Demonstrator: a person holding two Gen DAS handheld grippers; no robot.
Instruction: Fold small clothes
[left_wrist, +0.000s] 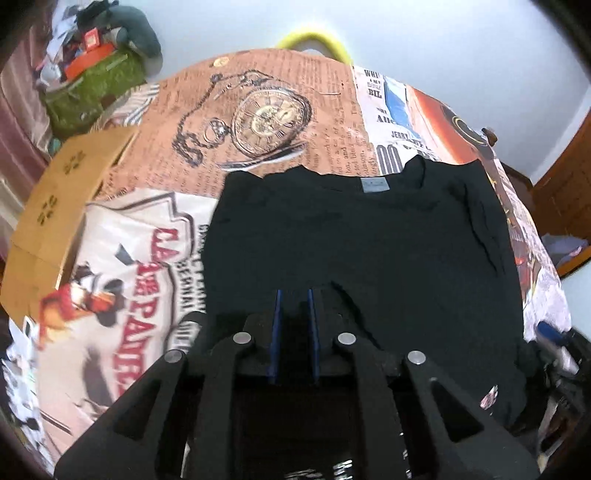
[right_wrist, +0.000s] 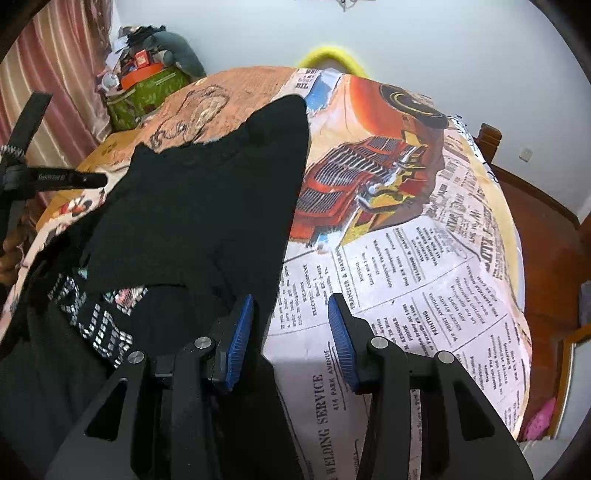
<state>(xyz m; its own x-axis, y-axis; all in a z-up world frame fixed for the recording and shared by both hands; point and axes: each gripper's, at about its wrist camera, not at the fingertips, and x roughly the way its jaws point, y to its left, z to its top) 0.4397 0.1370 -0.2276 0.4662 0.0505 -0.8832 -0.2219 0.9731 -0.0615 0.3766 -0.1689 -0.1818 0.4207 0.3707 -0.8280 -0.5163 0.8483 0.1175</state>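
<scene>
A black T-shirt (left_wrist: 362, 240) lies flat on the printed tablecloth, back side up, with a grey neck label (left_wrist: 375, 185) at the far edge. My left gripper (left_wrist: 294, 295) is nearly closed, its blue pads pinching a raised fold of the shirt's near hem. In the right wrist view the same shirt (right_wrist: 207, 206) lies to the left, and a folded-up part shows a sequin print (right_wrist: 99, 317). My right gripper (right_wrist: 291, 306) is open and empty, straddling the shirt's right edge just above the cloth. The left gripper's body (right_wrist: 55, 179) shows at the far left.
The table is covered by a newspaper-print cloth (left_wrist: 258, 122) with a pocket watch and a red car (right_wrist: 369, 177). A cardboard box (left_wrist: 62, 199) sits at the left edge. A green bag with clutter (left_wrist: 92, 85) stands behind. Wooden furniture (right_wrist: 535, 229) is on the right.
</scene>
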